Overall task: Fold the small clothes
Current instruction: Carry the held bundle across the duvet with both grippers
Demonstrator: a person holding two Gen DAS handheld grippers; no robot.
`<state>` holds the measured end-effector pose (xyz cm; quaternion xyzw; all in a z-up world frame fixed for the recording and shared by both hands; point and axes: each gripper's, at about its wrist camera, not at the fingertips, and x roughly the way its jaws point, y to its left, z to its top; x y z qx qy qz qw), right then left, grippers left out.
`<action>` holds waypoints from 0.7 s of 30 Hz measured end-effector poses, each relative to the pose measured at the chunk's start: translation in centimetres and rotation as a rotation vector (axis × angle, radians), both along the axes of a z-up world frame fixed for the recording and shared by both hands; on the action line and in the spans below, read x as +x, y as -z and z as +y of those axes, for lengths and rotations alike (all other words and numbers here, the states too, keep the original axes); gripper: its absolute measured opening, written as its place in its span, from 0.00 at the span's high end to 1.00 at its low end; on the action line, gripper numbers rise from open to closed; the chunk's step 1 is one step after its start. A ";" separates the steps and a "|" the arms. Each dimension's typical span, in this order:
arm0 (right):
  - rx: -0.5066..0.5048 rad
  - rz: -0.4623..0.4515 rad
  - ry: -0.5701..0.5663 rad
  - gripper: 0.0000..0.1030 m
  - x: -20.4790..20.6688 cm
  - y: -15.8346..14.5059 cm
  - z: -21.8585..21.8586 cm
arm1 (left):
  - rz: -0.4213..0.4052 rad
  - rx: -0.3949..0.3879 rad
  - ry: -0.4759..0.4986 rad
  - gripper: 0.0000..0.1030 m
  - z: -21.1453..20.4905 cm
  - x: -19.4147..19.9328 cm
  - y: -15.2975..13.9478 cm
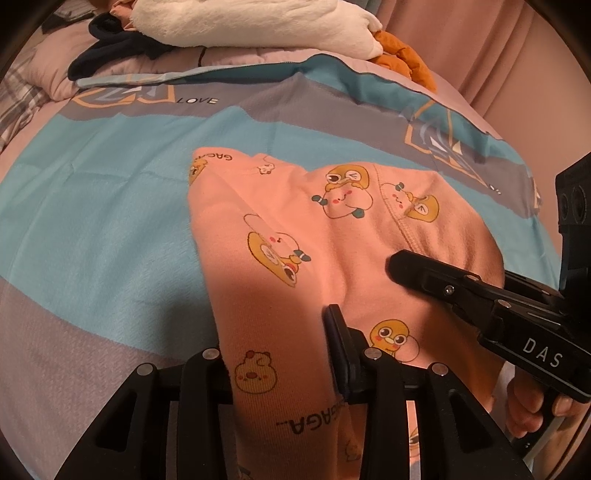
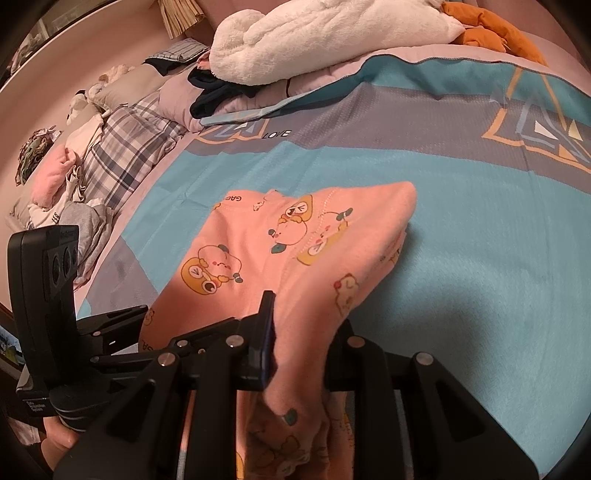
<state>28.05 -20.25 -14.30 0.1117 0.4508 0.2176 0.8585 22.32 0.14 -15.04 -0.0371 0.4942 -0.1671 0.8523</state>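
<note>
Teal-grey bedspread [image 2: 480, 258], pink curtain [image 1: 480, 55], plaid pillow [image 2: 122, 147], warm light

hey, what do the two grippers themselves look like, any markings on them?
Both are matte black, angular linkage frames with round silver pins. The right gripper carries white "DAS" lettering on its body. The left gripper has a boxy black block with round lenses and a small white label.

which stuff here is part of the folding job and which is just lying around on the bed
Part of the job:
- pink cartoon-print garment, draped through both grippers
- left gripper
- right gripper
- blue and grey bedspread, the folding surface

Just lying about:
- white fluffy blanket
- orange cloth
- dark garment
- plaid bedding
- grey clothing
</note>
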 end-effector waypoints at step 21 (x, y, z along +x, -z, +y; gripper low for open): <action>-0.010 0.014 0.007 0.76 0.1 0.2 0.0 | 0.007 0.027 -0.026 0.49 0.5 0.3 0.0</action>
